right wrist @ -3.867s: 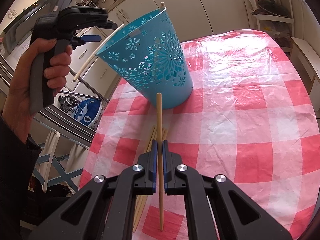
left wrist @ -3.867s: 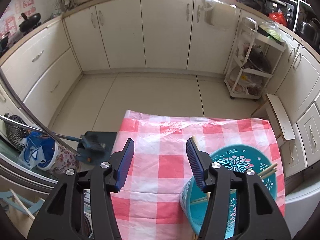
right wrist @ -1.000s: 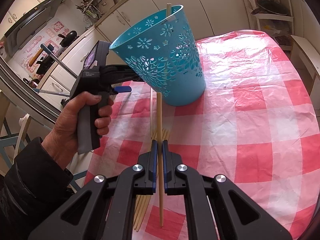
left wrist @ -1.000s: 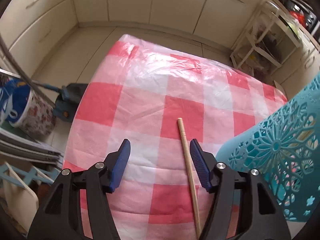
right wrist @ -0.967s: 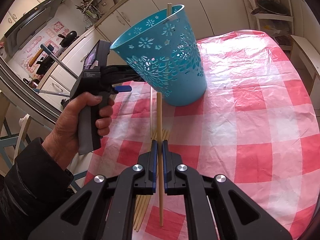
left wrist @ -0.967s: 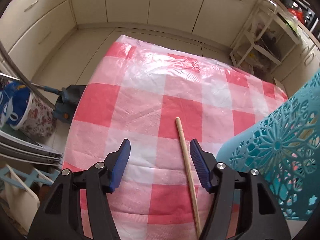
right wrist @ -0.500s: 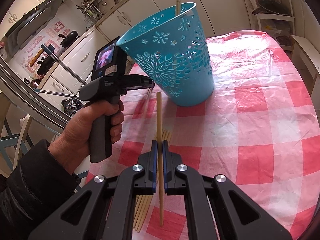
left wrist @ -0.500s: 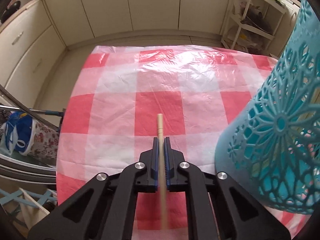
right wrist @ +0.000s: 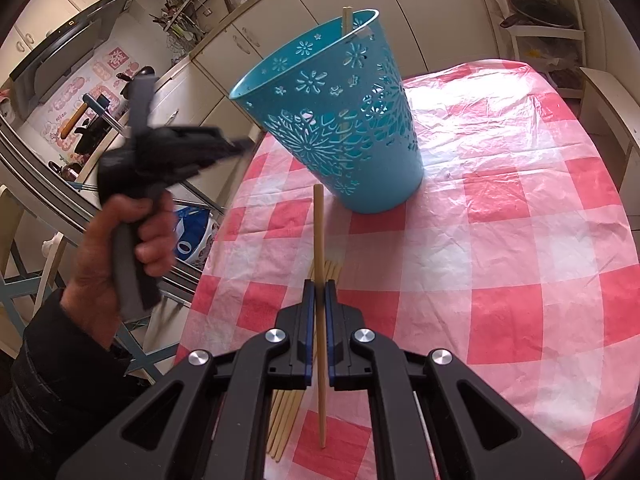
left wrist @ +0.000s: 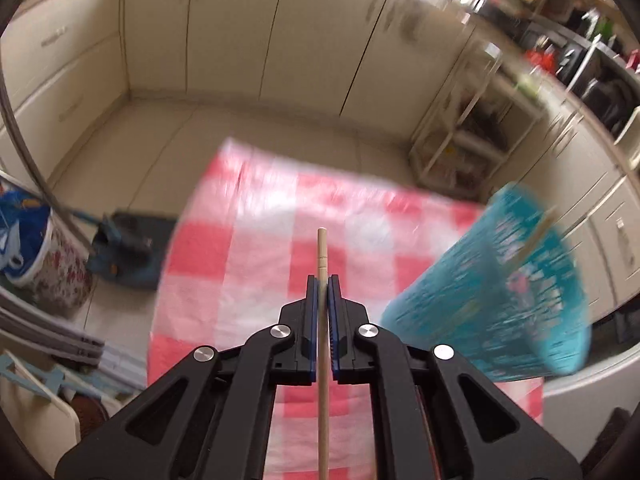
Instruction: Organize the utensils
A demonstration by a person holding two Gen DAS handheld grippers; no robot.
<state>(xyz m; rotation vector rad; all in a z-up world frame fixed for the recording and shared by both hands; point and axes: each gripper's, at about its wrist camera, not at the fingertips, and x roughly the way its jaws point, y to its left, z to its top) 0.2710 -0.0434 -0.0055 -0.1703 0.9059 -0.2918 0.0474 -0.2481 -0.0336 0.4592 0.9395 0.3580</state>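
While the left wrist view is smeared with motion blur, the left gripper (left wrist: 323, 280) shows sharply at bottom centre, tilted down toward the tabletop (left wrist: 256, 248) with its red and white checked cloth. Its blue pads have just been closing and now pinch a wooden chopstick (left wrist: 322, 252), whose long axis runs straight ahead between the fingers, tip pointing away from the camera. A blue basket (left wrist: 500, 300) sits blurred to the right, a stick poking from its rim.

Seen from the right wrist, the right gripper (right wrist: 319, 286) also angles downward, clamped tight on a second chopstick (right wrist: 319, 228). That stick lies along the fingers, its far end aimed at the base of the basket (right wrist: 340, 120), which leans left. More chopsticks (right wrist: 286, 412) lie bundled on the cloth beneath. At left, a hand (right wrist: 116, 248) in a dark sleeve (right wrist: 52, 380) grips the other tool's handle, raised beside the table edge and blurred.
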